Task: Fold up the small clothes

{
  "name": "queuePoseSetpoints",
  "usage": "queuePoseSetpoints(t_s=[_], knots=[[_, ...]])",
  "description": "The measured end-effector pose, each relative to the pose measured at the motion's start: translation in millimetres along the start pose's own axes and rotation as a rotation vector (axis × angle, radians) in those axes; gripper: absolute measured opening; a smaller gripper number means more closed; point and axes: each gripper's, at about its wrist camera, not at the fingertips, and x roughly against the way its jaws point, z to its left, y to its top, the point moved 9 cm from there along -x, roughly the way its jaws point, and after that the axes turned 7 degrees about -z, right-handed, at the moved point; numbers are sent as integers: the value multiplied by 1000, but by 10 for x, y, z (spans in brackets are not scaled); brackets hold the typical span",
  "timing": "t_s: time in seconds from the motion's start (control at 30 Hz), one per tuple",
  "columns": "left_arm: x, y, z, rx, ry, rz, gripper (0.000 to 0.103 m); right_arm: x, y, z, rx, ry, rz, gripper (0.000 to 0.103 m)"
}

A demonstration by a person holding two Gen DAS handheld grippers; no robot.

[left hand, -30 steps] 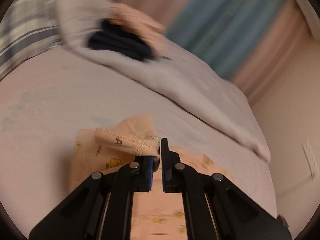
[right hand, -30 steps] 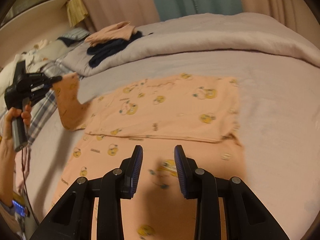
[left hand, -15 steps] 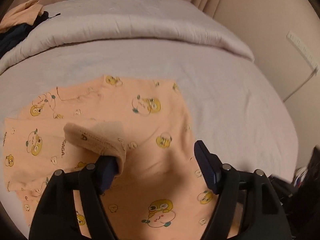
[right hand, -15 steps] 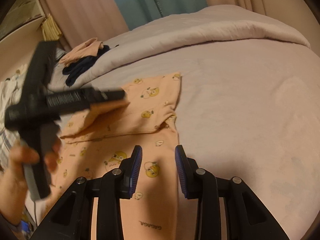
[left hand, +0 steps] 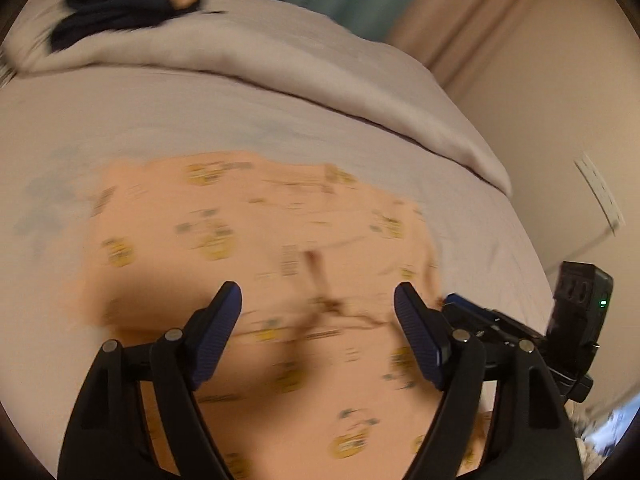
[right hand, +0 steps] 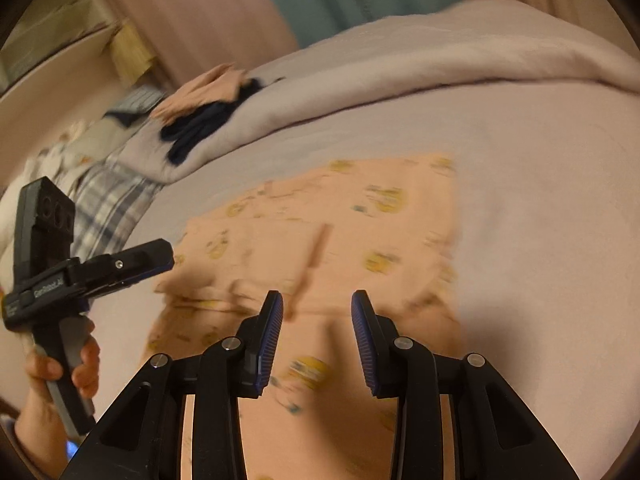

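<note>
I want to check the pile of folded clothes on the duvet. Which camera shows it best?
The right wrist view: the pile of folded clothes, peach on top of navy, sits whole on the duvet and is only mildly blurred. The left wrist view catches it at the top edge, cropped and heavily smeared.

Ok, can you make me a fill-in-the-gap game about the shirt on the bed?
1. The peach garment has little ____ cartoon faces printed on it.
2. The left gripper has its jaws ____, holding nothing.
3. The garment lies on a pale ____.
4. On the rolled duvet, a dark ____ garment sits beside another peach one.

Missing words: yellow; open; bed sheet; navy
</note>
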Motion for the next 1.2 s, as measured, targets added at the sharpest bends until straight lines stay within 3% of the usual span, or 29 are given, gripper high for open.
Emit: queuePoseSetpoints(t_s=[0.17,0.27,0.4,0.43,0.53,0.8,0.93,1.1,1.2], knots=[[66,-35,458,109,56,-12,79,-281,45,601,306,44,23,35],[49,-42,579,142,68,-12,79,-563,-45,724,384,24,88,35],[19,-86,718,157,89,3,79,-842,-160,607,399,-45,154,35],[-3,-100,733,157,96,10,79,-864,-157,575,400,-62,155,28],[19,-150,773,134,105,19,79,-775,-81,444,298,-28,126,8],[-33,-183,797,114,115,33,79,-138,197,-224,-97,46,-54,5],[-36,-199,773,106,109,40,79,-102,109,-623,-299,25,-89,5],[-42,-225,777,94,124,48,79,-143,-136,-795,-379,-8,-58,5],[-45,-231,773,98,124,49,79,-58,-114,-779,-387,-20,-110,5]])
